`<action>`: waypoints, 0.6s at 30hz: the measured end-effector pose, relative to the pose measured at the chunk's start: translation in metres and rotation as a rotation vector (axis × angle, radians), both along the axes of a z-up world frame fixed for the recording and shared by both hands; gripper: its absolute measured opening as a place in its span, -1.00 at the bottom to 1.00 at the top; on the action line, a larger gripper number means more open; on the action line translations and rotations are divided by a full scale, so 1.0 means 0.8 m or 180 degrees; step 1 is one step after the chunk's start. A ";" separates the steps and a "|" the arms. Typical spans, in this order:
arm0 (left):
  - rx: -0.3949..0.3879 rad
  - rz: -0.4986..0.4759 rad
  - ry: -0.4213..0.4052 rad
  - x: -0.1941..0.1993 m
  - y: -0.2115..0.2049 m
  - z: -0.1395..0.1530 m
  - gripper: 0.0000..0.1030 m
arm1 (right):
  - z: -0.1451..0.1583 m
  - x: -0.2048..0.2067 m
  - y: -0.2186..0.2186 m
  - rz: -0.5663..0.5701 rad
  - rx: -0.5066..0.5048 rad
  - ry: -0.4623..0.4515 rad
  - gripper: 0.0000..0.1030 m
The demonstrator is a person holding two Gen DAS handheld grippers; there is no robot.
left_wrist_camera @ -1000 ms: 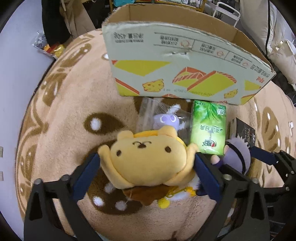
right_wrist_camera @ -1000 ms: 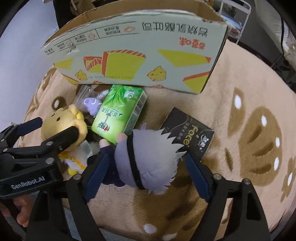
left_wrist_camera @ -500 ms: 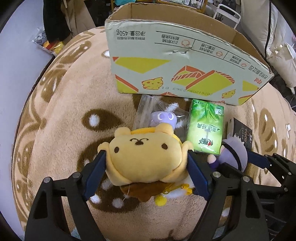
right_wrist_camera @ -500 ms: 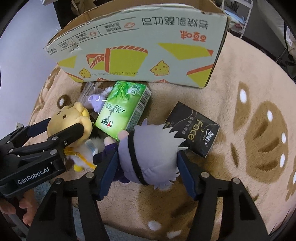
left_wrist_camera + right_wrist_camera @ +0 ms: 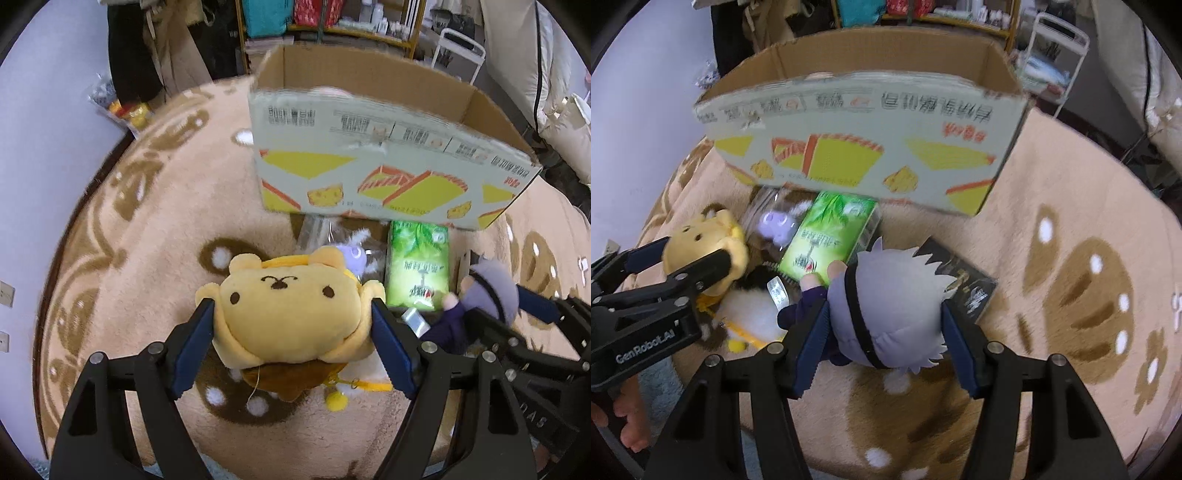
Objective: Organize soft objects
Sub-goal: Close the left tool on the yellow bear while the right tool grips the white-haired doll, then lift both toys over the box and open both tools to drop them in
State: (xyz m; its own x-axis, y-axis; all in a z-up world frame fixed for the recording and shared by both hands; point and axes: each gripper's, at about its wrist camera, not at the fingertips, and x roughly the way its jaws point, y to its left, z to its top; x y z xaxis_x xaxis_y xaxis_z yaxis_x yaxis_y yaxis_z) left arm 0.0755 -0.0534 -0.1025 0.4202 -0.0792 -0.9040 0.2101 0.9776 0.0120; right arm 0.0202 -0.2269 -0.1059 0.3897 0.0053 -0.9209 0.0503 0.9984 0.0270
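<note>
My left gripper (image 5: 291, 325) is shut on a yellow bear plush (image 5: 291, 314) and holds it above the rug. It also shows in the right wrist view (image 5: 701, 247). My right gripper (image 5: 884, 325) is shut on a grey-haired doll plush (image 5: 890, 306), also lifted; the doll shows at the right of the left wrist view (image 5: 487, 291). An open cardboard box (image 5: 388, 173) stands just ahead (image 5: 864, 147), with something pale just showing inside. A small purple plush in a clear bag (image 5: 354, 254) lies before the box.
A green tissue pack (image 5: 417, 269) and a black tissue pack (image 5: 971, 291) lie on the beige patterned rug (image 5: 1071, 229). A white plush (image 5: 750, 314) lies under the bear. Shelves and a white rack stand behind the box; a wall is at left.
Both grippers have closed on their plushes and lifted them up off the rug; the box's open top now comes into view.
</note>
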 end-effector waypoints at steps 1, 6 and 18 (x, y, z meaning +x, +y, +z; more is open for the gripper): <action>0.0012 -0.0007 -0.0059 -0.003 -0.001 0.005 0.56 | 0.006 -0.001 -0.001 -0.0011 0.0003 -0.0062 0.24; 0.0045 -0.0027 -0.0360 -0.012 -0.002 0.031 0.56 | 0.032 -0.004 -0.007 -0.0048 0.0034 -0.0342 0.25; -0.0116 0.0017 -0.0814 -0.028 0.008 0.071 0.56 | 0.071 -0.009 -0.019 -0.0106 0.0080 -0.0810 0.24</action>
State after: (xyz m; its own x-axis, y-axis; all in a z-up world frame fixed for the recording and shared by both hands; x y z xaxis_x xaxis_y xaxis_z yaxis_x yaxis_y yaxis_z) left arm 0.0532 -0.0470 -0.0461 0.6352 -0.1071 -0.7649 0.1997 0.9794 0.0288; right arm 0.0131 -0.2423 -0.0493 0.6092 0.0102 -0.7929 0.0716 0.9951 0.0678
